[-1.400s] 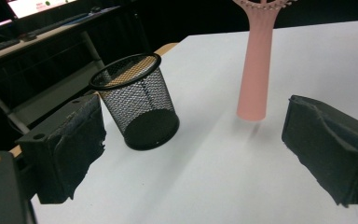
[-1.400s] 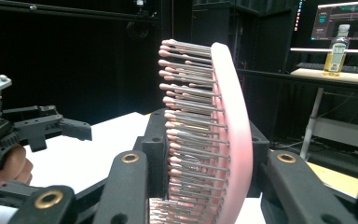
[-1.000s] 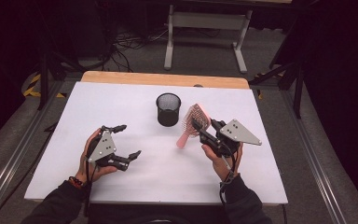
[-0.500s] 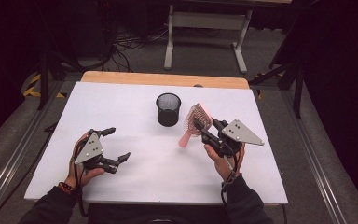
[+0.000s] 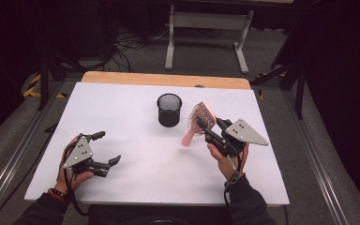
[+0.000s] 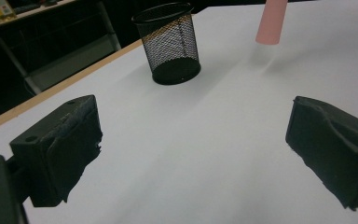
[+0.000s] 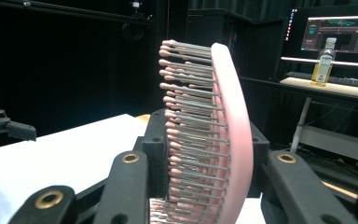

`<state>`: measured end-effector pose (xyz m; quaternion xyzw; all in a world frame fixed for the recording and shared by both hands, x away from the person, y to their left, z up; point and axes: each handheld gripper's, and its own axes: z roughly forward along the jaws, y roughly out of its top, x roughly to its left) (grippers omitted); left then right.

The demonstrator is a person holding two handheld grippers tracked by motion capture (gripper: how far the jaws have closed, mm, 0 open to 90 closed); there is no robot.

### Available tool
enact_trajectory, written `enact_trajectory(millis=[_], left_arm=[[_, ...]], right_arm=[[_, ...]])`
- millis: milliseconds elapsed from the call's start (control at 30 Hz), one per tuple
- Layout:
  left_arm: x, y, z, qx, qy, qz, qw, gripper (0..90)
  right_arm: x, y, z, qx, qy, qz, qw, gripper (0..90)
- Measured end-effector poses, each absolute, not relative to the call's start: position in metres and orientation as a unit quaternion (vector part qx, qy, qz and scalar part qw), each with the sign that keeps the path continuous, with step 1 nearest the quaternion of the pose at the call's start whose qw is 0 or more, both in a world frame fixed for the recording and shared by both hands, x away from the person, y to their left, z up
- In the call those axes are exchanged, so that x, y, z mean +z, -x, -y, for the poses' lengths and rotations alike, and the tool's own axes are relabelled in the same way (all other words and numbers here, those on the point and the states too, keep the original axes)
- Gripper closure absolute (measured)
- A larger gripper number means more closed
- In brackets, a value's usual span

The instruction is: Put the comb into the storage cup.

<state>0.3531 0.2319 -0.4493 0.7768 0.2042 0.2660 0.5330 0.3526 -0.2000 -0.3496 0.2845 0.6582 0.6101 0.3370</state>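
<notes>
In the high view, the right hand point(image 5: 225, 157) rests near the right edge of the white table point(image 5: 136, 117), its forearm coming in from below. The right gripper point(image 5: 205, 127) points up and to the left, clamped on the head of a pink hairbrush point(image 5: 197, 123), whose handle slants down toward the tabletop just right of a black mesh cup point(image 5: 169, 109). The left hand point(image 5: 72, 164) lies low at the table's left front corner, the left gripper point(image 5: 108, 147) aimed rightward, jaws spread with nothing between them.

In the left gripper view, both black jaws stand wide apart over bare table; the mesh cup point(image 6: 170, 43) stands ahead, the brush's pink handle tip point(image 6: 271, 21) hanging just right of it.

In the right gripper view, the jaws pinch the hairbrush point(image 7: 223, 135) edge-on, bristles facing left.
</notes>
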Motion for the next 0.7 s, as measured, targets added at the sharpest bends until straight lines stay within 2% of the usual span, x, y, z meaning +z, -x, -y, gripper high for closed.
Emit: enact_trajectory(millis=[400,700], left_arm=[[-0.454,-0.351,-0.240,0.267,-0.780,-0.213,0.525,4.3],[-0.455,-0.350,-0.241,0.267,-0.781,-0.213,0.524,4.3]], right_arm=[[-0.326,-0.358,0.208,0.606,-0.269,-0.649,0.374,64.2],[-0.309,-0.371,0.212,0.612,-0.271,-0.636,0.383,64.2]])
